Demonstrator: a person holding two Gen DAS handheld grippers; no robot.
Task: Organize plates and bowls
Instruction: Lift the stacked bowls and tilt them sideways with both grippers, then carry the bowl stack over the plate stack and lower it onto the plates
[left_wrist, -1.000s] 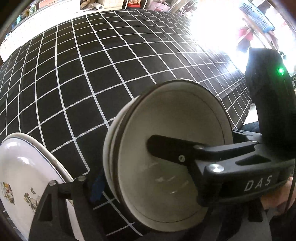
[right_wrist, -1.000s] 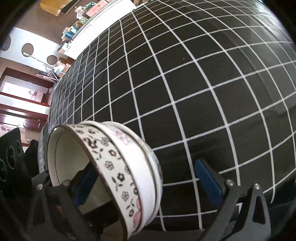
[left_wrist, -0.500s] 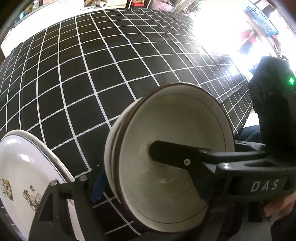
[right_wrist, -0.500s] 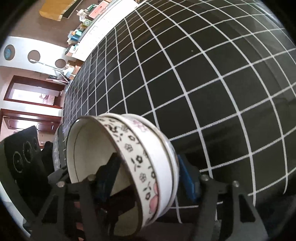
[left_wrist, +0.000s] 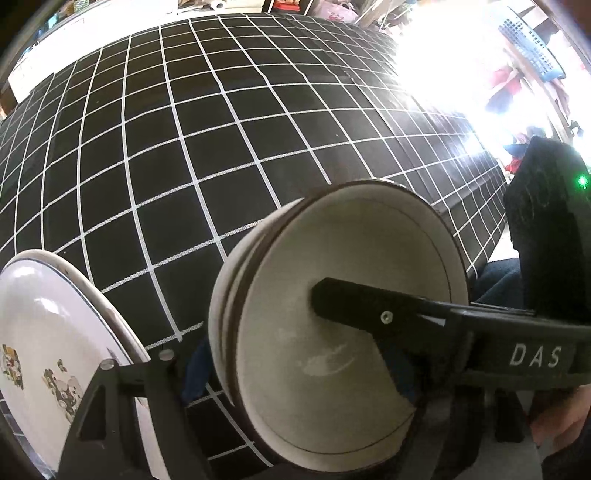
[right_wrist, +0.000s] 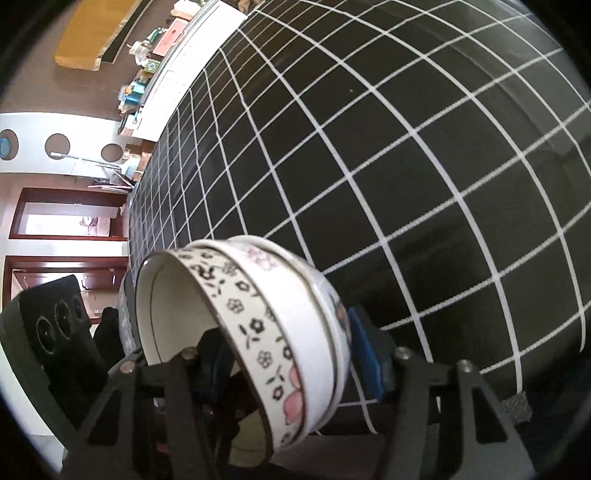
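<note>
1. Counter (left_wrist: 221, 147) past the stacked bowls (left_wrist: 332, 314) is wide open, just bare grid cloth.
2. Left of those bowls, a white plate (left_wrist: 48, 332) stands in the way.
3. Right of them, the other tool's black body (left_wrist: 546, 229) crowds things.

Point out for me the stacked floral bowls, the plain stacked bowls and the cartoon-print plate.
floral bowls (right_wrist: 258, 321), right wrist view, on the outer wall's black flower band.
plain bowls (left_wrist: 354, 266), left wrist view, on the top bowl's pale inside.
cartoon-print plate (left_wrist: 40, 317), left wrist view, on its white face above the print.
</note>
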